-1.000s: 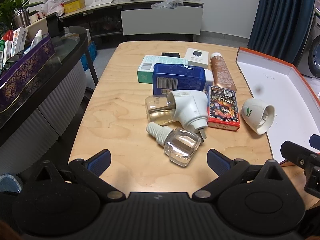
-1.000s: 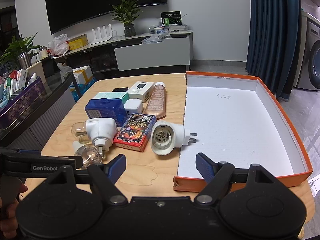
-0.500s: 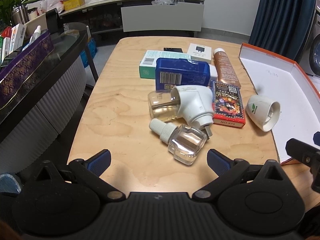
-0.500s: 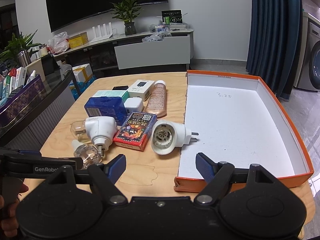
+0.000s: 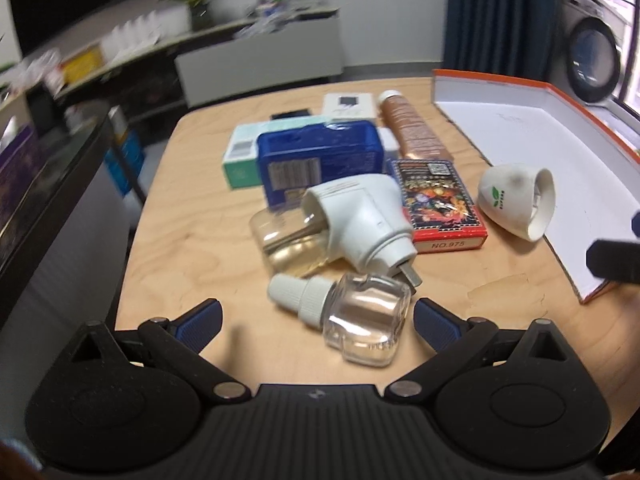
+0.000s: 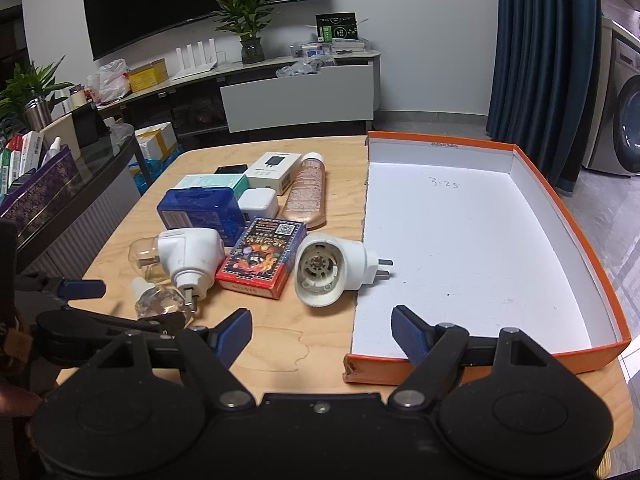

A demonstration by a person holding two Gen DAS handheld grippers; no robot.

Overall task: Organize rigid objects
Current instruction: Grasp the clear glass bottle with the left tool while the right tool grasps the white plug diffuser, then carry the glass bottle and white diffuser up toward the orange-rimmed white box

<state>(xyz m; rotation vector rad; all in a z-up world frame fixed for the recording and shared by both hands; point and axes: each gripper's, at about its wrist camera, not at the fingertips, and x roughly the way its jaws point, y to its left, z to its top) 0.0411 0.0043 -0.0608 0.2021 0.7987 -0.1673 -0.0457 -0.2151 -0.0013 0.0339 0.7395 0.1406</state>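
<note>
Left wrist view: left gripper (image 5: 316, 318) is spread wide and empty, lined up on a clear refill bottle (image 5: 352, 320) lying on the table (image 5: 188, 240); a pickup is judged next, needing a close across its body. Background is blurred.

Right wrist view: right gripper (image 6: 322, 330) is wide open, empty, near the orange tray (image 6: 580, 240), which holds nothing. A white plug-in (image 6: 332, 274) rests against its edge.

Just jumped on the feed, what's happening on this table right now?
A person holds two grippers, both open and empty. The left gripper is low over the clear refill bottle, which lies between its fingers, ungripped. The right gripper hovers at the near edge of the orange box, which holds nothing yet. The plug-in heaters, card pack and other boxes all sit on the table.
</note>
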